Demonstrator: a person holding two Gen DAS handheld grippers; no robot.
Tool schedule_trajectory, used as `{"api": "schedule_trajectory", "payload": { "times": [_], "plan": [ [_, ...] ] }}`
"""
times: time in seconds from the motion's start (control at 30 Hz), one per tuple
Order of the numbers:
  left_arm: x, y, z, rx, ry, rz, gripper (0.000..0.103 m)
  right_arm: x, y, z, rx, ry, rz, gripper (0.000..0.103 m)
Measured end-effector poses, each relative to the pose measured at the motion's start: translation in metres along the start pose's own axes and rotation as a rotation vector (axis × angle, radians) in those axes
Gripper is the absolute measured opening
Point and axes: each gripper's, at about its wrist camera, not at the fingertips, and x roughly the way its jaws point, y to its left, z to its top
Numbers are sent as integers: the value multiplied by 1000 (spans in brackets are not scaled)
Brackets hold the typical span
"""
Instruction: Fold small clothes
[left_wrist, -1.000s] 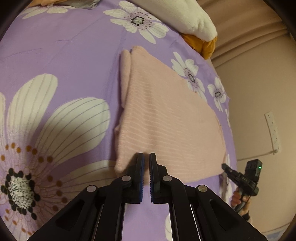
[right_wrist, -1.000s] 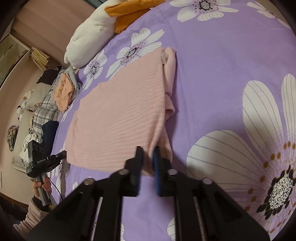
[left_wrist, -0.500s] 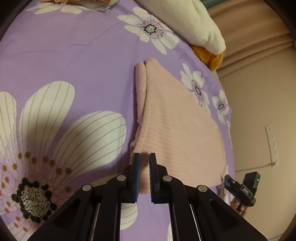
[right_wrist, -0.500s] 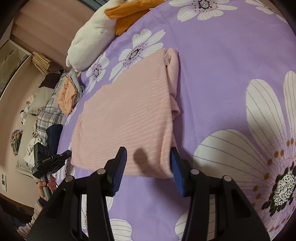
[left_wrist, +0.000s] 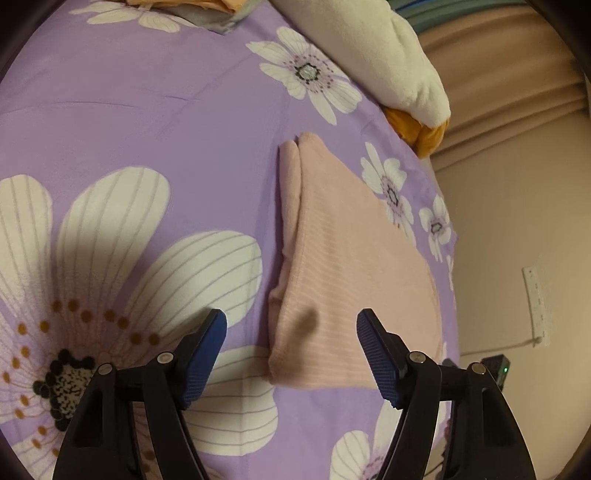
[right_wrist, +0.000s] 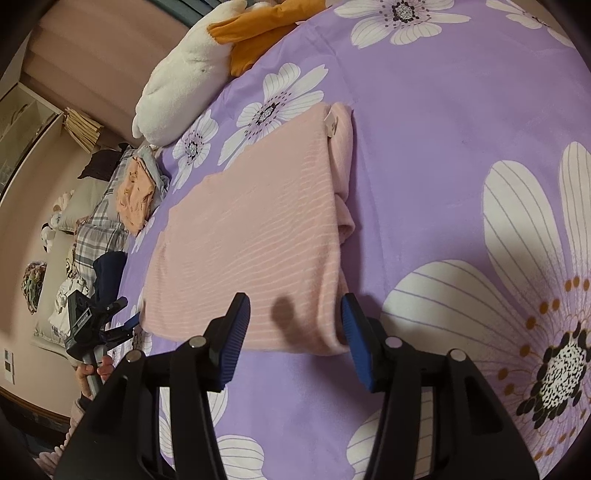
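Note:
A pink ribbed garment (left_wrist: 343, 266) lies folded flat on the purple flowered bedsheet (left_wrist: 147, 110). It also shows in the right wrist view (right_wrist: 251, 236), with sleeve folds bunched along its right edge. My left gripper (left_wrist: 291, 332) is open and empty, jaws wide, just above the garment's near corner. My right gripper (right_wrist: 295, 321) is open and empty, straddling the garment's near right corner. The left gripper shows in the right wrist view (right_wrist: 118, 323), beyond the garment's far corner.
A white plush pillow (right_wrist: 177, 85) with orange cloth (right_wrist: 258, 33) lies at the bed's head. A stack of folded clothes (right_wrist: 136, 192) and plaid fabric (right_wrist: 99, 232) sit at the far bed edge. A wall (left_wrist: 517, 221) borders the bed.
Both grippers have opened: the right first, then the left. Both have let go of the garment's corners and drawn back slightly; the garment lies flat.

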Motion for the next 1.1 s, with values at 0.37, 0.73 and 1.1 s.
{"api": "schedule_trajectory", "payload": {
  "times": [0.37,0.73,1.1],
  "plan": [
    [18,-19,-5,104,47,32,4,11,5,-2,-59,27,-47,19],
    [7,-11,-19,101,60,90,2,-7,-4,-5,-40,2,-53,5],
    [-9,-44,-35,294,15,272,2,-27,-14,-7,-16,-34,-103,11]
  ]
}}
